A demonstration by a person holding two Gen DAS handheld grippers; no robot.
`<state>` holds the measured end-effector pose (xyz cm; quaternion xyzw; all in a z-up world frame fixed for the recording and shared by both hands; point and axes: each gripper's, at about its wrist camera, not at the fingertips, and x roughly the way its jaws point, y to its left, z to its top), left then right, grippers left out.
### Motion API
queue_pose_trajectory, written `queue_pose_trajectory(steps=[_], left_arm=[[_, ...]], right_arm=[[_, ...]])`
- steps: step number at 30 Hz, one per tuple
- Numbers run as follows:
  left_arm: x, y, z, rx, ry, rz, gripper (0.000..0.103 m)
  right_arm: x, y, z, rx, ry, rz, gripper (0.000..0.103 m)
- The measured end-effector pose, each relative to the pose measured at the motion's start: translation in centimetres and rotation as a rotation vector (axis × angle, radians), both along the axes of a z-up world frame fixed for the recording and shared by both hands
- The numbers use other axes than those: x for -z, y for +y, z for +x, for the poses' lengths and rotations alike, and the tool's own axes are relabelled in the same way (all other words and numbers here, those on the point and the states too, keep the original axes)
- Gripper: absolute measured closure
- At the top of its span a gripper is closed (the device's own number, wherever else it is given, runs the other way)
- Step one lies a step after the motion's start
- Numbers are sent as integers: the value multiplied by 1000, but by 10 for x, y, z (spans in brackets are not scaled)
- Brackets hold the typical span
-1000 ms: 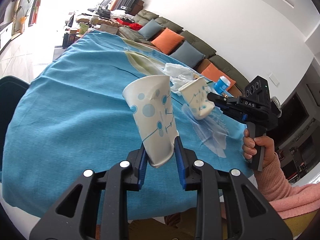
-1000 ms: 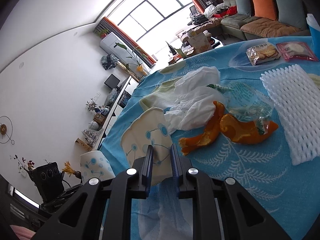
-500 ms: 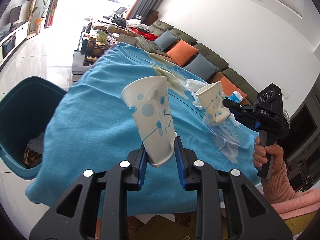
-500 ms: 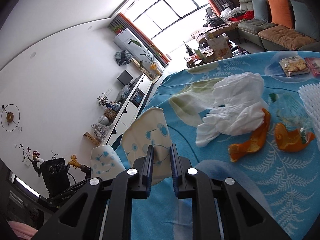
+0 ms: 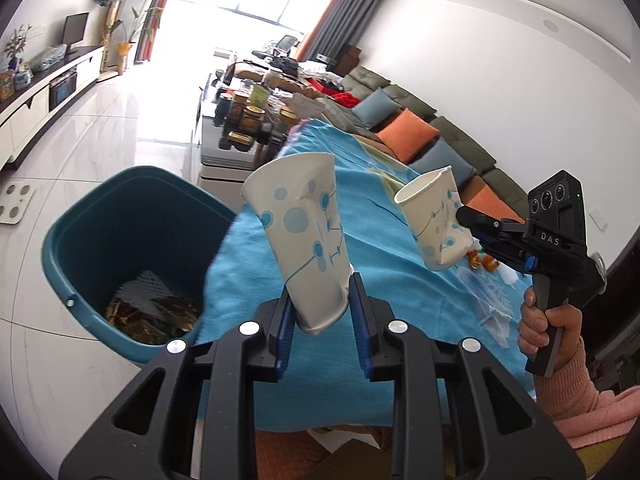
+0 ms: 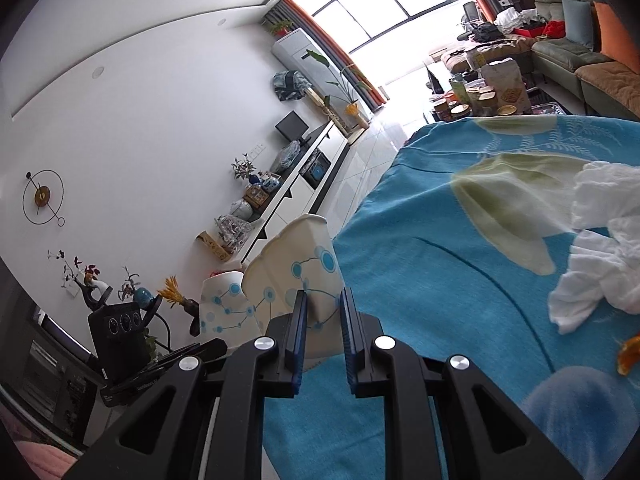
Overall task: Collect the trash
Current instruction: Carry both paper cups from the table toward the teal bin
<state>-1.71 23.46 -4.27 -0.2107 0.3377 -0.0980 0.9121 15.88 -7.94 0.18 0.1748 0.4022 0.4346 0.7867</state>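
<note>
My left gripper (image 5: 320, 304) is shut on a dented white paper cup with blue dots (image 5: 300, 232), held in the air near the table's left edge. My right gripper (image 6: 323, 320) is shut on a second crushed paper cup (image 6: 296, 260); it also shows in the left wrist view (image 5: 436, 224), above the blue tablecloth (image 5: 384, 264). A teal trash bin (image 5: 100, 216) stands on the floor left of the table, with trash inside. In the right wrist view the left gripper's cup (image 6: 220, 304) shows at the lower left.
White crumpled tissue (image 6: 600, 240) and orange peel (image 6: 628, 356) lie on the tablecloth (image 6: 440, 280). A low table with jars (image 5: 248, 120) stands beyond the bin. Sofas (image 5: 420, 136) line the far wall. A TV cabinet (image 6: 304, 176) runs along the left wall.
Both grippers have swung left with their cups toward the table's edge. The teal bin has come fully into the left wrist view.
</note>
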Motion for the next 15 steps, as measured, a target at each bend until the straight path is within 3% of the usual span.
queue_pose_trajectory(steps=[15], left_arm=[[7, 68, -6, -147, 35, 19, 77]], right_arm=[[-9, 90, 8, -135, -14, -22, 88]])
